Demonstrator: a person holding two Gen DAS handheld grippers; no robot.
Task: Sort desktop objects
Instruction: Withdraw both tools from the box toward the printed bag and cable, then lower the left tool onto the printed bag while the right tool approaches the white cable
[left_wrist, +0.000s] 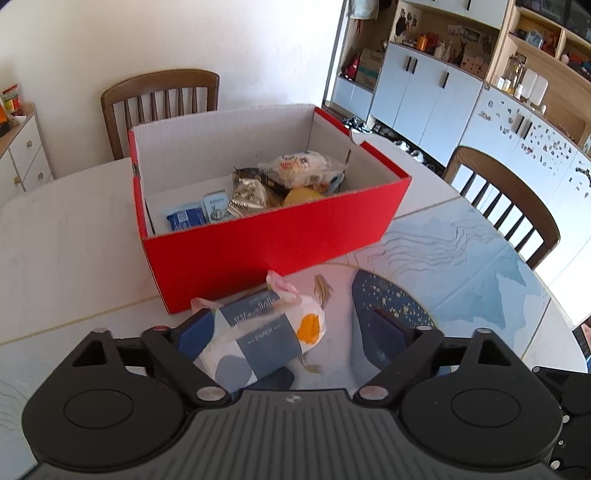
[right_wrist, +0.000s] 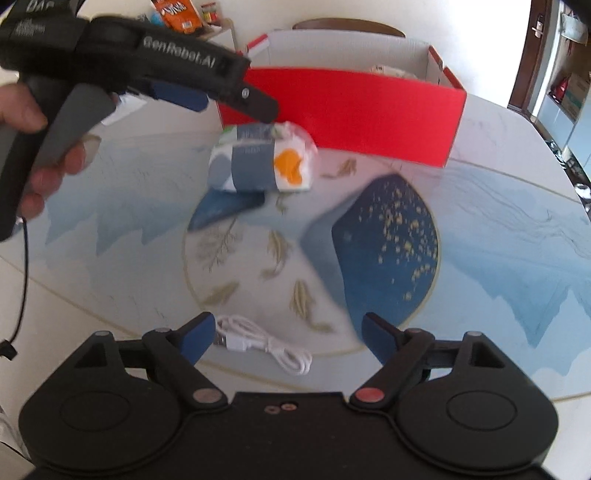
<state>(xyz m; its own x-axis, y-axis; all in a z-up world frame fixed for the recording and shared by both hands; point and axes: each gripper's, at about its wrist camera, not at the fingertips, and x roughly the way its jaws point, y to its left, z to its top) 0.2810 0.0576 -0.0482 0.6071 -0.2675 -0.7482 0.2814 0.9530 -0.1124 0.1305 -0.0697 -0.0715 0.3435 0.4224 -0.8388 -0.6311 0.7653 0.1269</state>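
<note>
A tissue pack (left_wrist: 258, 339) with a grey "PAPER" band and an orange spot lies between the open fingers of my left gripper (left_wrist: 291, 328), touching the left finger, just in front of the red box (left_wrist: 266, 251). It also shows in the right wrist view (right_wrist: 262, 158), blurred, below the left gripper's body (right_wrist: 140, 62); whether it rests on the table I cannot tell. The box holds several snack packets (left_wrist: 295, 170). My right gripper (right_wrist: 288, 332) is open above a coiled white USB cable (right_wrist: 262, 343) on the table.
The round table (right_wrist: 498, 236) has a blue mountain and fish pattern. Wooden chairs (left_wrist: 162, 99) stand behind the box and at the right (left_wrist: 509, 195). Cabinets and shelves (left_wrist: 443, 81) line the far right wall. A hand (right_wrist: 33, 147) holds the left gripper.
</note>
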